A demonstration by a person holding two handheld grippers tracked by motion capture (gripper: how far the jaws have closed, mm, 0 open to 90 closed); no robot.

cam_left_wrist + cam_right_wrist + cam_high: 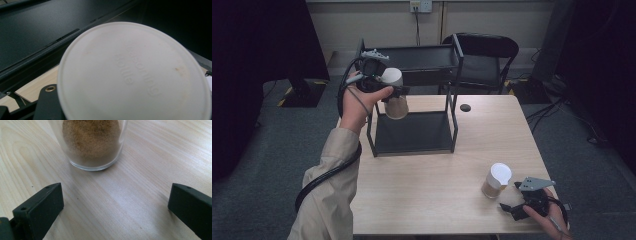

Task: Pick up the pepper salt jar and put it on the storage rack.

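High view: the left gripper [398, 91] holds a lidded jar [395, 98] of brown powder off the counter [427, 200], its fingers clamped across the jar's upper part just under the white lid, so the glass body hangs free below. The jar sits in front of the black two-tier rack [414, 100], level with the gap between its lower shelf and top tray; my reading is that the grip high on the jar leaves the base clear to be set down on a shelf. A second jar [497, 181] of the same kind stands upright on the counter near the front right corner, with the right gripper [512, 199] just beside it, apart from the glass, fingers spread wide and pointed toward it, probably staged for the next pick. A small black disc [465, 107] lies on the counter right of the rack. Left gripper view: the held jar's white lid [135, 75] is close up and blurred, embossed lettering faint on it; dark rack rails [37, 52] run behind, with a strip of counter showing below them. Right gripper view: the two black fingers [40, 207] stand well apart with bare counter between them; the second jar's glass base and powder [91, 142] sit ahead, untouched, centred on the gap, which suits a straight approach.
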